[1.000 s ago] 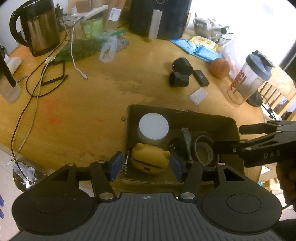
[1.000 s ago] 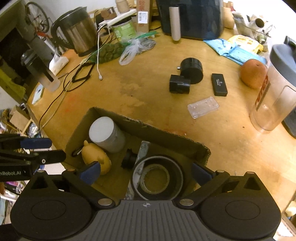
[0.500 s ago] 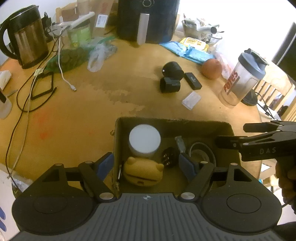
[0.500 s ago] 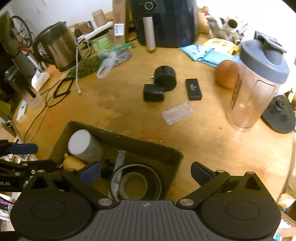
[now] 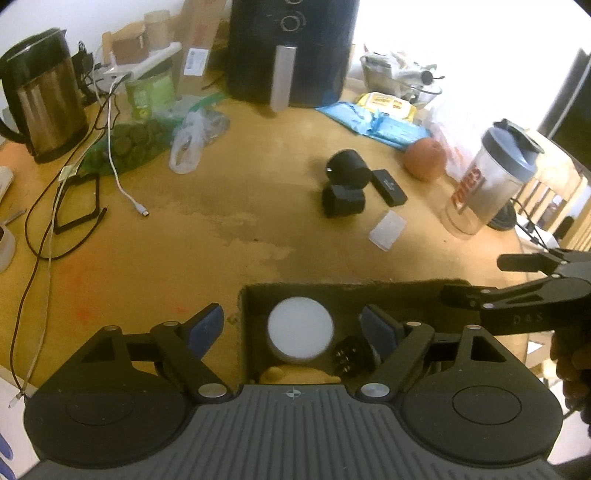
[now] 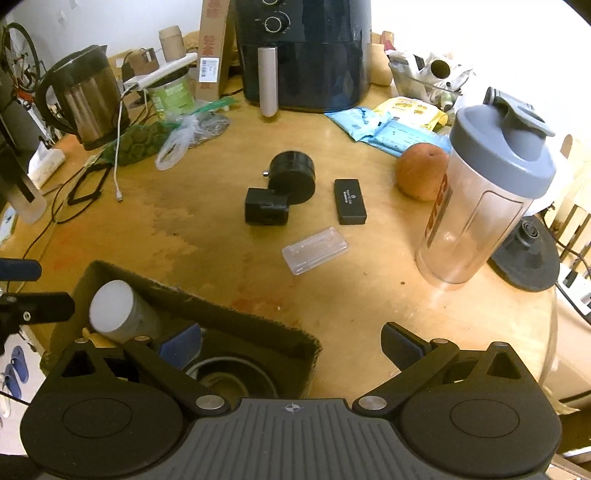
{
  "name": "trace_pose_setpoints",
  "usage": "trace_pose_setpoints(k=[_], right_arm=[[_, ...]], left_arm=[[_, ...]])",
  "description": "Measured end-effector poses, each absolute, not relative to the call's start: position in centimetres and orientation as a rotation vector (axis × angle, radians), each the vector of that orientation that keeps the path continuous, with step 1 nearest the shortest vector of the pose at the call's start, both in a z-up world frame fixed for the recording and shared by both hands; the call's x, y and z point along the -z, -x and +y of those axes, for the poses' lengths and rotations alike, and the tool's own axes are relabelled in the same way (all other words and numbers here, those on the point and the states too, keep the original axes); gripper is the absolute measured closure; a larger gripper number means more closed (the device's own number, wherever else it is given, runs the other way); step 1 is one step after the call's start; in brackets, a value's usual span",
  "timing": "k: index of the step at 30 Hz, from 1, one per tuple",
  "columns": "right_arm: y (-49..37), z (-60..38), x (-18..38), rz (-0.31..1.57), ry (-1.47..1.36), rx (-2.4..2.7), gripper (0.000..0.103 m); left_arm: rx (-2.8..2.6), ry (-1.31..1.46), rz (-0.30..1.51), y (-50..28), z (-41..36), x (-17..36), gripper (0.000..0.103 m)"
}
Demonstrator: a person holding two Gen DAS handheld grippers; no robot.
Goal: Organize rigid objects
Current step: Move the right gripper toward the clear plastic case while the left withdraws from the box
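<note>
Fingers left gripper (image 5: 292,324): opening wide, pressing nothing, over box (image 5: 255,295) | right gripper (image 6: 291,343): spread wide, empty

A round, worn yellow-brown wooden desk (image 6: 207,236) fills both views; a white wall (image 6: 122,22) rises behind it; glaring daylight washes its far right side; a slatted wooden chair (image 5: 554,206) stands beyond.

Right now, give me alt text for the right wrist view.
The open right gripper hovers over a cardboard box holding a white-lidded jar and tape roll. Beyond it on the wooden table lie black parts and a clear case.
</note>
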State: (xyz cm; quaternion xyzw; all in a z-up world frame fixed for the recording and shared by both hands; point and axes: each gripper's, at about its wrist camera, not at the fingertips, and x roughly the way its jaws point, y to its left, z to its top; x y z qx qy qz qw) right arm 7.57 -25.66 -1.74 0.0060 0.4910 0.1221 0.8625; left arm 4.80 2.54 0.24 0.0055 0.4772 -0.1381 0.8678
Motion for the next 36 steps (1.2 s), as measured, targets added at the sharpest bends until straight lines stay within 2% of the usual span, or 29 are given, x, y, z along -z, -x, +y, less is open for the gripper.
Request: trace_pose_setpoints(k=[14, 36], right_arm=[[-10.0, -26.3, 1.4, 0.959, 0.004, -0.217, 0.000], [-16.3, -25.0, 5.9, 1.033, 0.106, -0.389, 0.001]], left_arm=[[0.329, -0.010, 0.988, -6.9, 3.4, -0.3, 0.021], [0.404, 0.007, 0.957, -7.6, 4.1, -0.7, 0.021]])
